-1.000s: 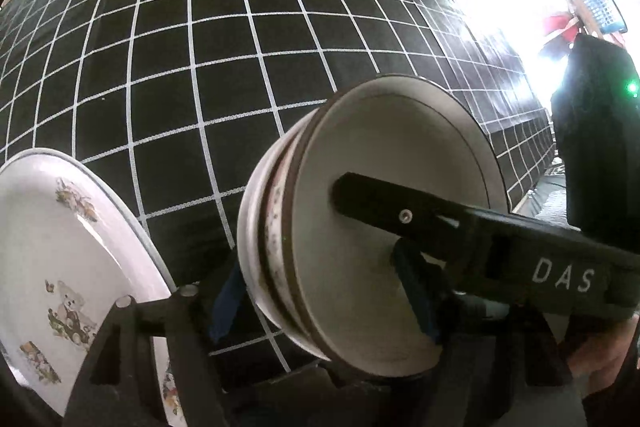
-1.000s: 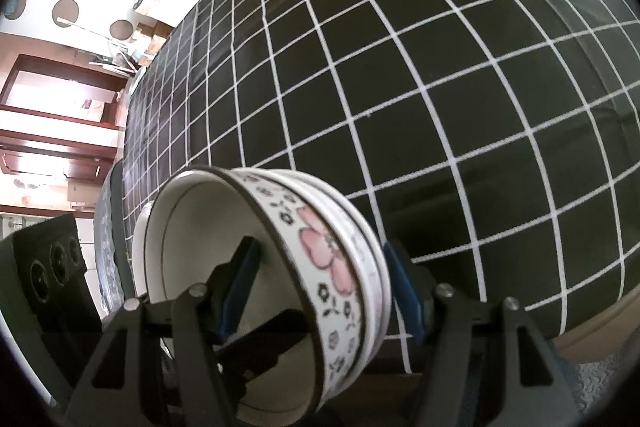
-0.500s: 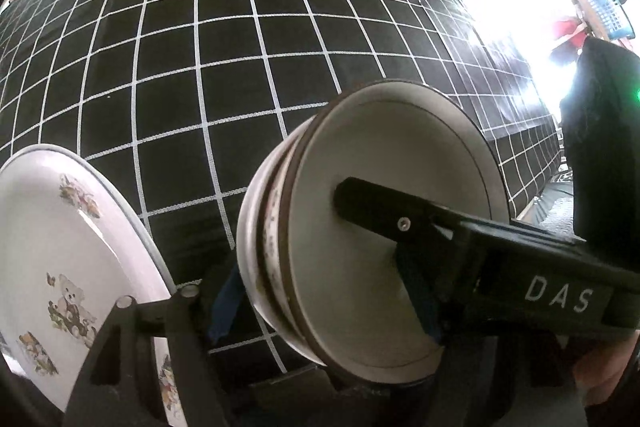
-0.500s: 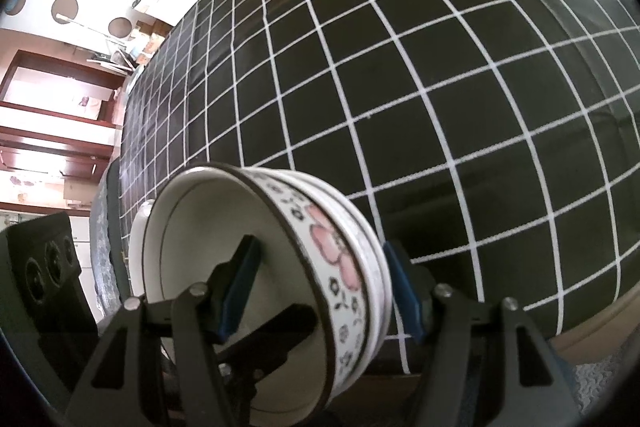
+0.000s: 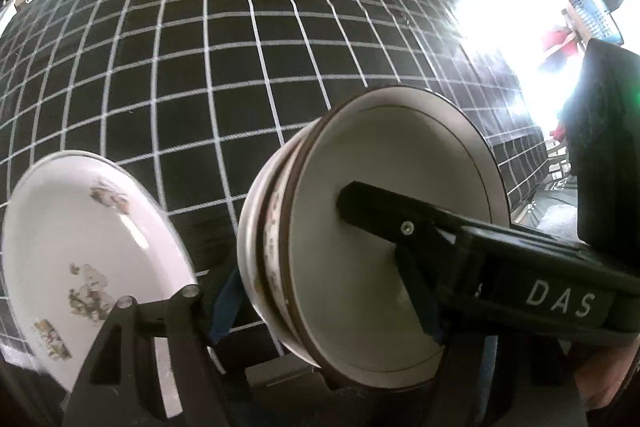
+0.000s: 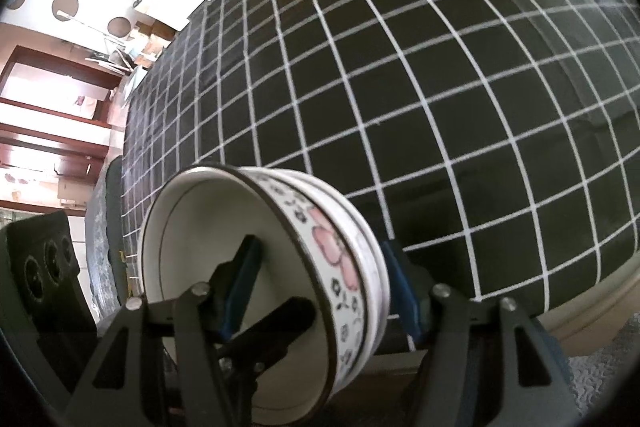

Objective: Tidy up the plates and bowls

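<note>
Fingers (image 5: pixel 224 301) of the left gripper (image 5: pixel 328 307) and right gripper (image 6: pixel 320 291) each pinch the stacked floral bowls (image 5: pixel 380 239), held on edge above the checked bench (image 5: pixel 240 67), beside a white plate (image 5: pixel 80 247).

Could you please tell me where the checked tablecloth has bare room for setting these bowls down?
The checked tablecloth is bare beyond the stacked bowls, out to its far edge. The near left is crowded by the white decorated plate.
</note>
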### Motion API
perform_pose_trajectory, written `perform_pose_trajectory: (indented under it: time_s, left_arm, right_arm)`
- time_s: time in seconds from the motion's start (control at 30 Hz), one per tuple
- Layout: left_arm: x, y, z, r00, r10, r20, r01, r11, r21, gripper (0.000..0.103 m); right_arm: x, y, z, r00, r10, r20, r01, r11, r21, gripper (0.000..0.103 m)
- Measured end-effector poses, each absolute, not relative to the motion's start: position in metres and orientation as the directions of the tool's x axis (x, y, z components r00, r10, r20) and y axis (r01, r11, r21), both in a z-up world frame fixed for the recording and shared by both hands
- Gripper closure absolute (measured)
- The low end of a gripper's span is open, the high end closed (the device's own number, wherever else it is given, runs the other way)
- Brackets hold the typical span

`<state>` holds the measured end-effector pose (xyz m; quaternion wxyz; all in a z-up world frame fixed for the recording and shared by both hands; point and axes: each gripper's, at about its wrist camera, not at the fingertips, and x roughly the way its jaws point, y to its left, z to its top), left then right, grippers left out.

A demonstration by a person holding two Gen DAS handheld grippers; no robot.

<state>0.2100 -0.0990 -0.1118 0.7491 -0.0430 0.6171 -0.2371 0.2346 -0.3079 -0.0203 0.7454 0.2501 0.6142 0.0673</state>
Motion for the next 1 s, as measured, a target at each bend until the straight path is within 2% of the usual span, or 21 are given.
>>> perform_pose_trajectory:
  time_s: [0.43,0.67,1.0]
  left_arm:
    - [0.213,-0.022,-0.069,0.228,-0.352,-0.908,0.169,0.932,-0.319,0.032]
    - [0.211,0.038,-0.082,0.230,-0.330,-0.916,0.087,0.944,-0.318,0.032]
    - [0.218,0.070,-0.117,0.194,-0.336,-0.922,0.025,0.941,-0.338,0.032]
  right_arm:
    - [0.254,-0.218,0.015,0.202,0.446,-0.872,0.071,0.882,0.467,0.038]
    - [0.267,-0.167,-0.001,0.141,0.462,-0.876,0.007,0.884,0.467,0.038]
    - [0.278,-0.127,-0.033,0.063,0.438,-0.897,-0.015,0.899,0.438,0.038]
